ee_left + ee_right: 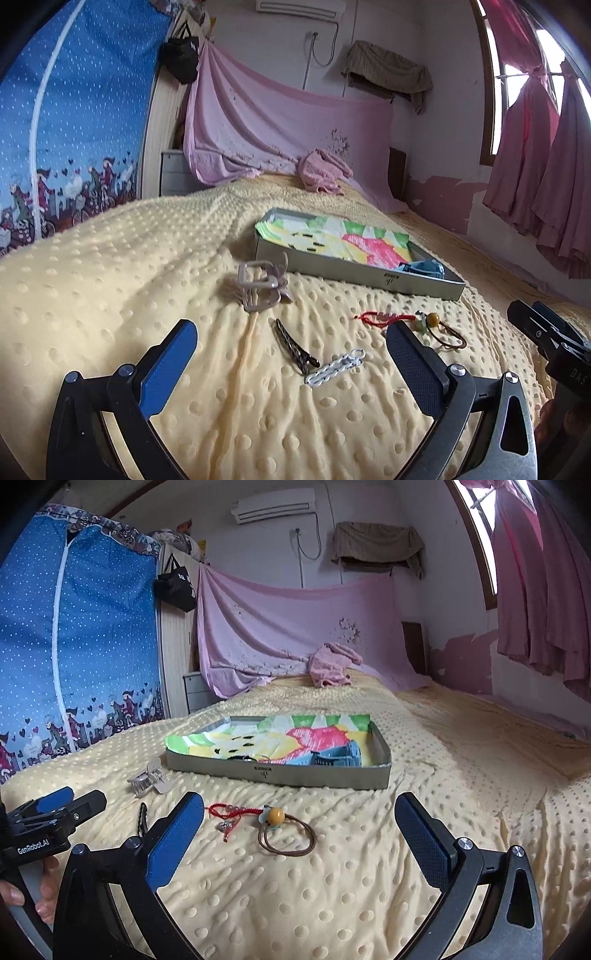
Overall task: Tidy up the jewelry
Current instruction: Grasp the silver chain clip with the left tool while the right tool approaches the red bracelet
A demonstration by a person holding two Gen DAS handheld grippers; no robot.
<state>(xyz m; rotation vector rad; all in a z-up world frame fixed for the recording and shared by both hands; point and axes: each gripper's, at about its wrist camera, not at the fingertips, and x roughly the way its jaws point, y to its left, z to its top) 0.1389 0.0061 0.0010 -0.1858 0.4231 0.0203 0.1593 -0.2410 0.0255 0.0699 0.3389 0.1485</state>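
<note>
Lying loose on the soft dimpled bed cover [332, 904], the red cord bracelet [225, 812] and beaded hair tie [286, 834] look light and limp; pinch the amber bead [276, 815], probably the firmest part. Beyond waits the shallow box [280, 773]; left gripper [291, 354] and right gripper [299, 830] hover, jaws spread wide, empty.

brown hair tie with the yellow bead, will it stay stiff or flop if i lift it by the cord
The hair tie lies in slack loops, so it would probably droop. Its yellow bead looks round and hard, likely hanging lowest and swinging. It probably weighs little.
</note>
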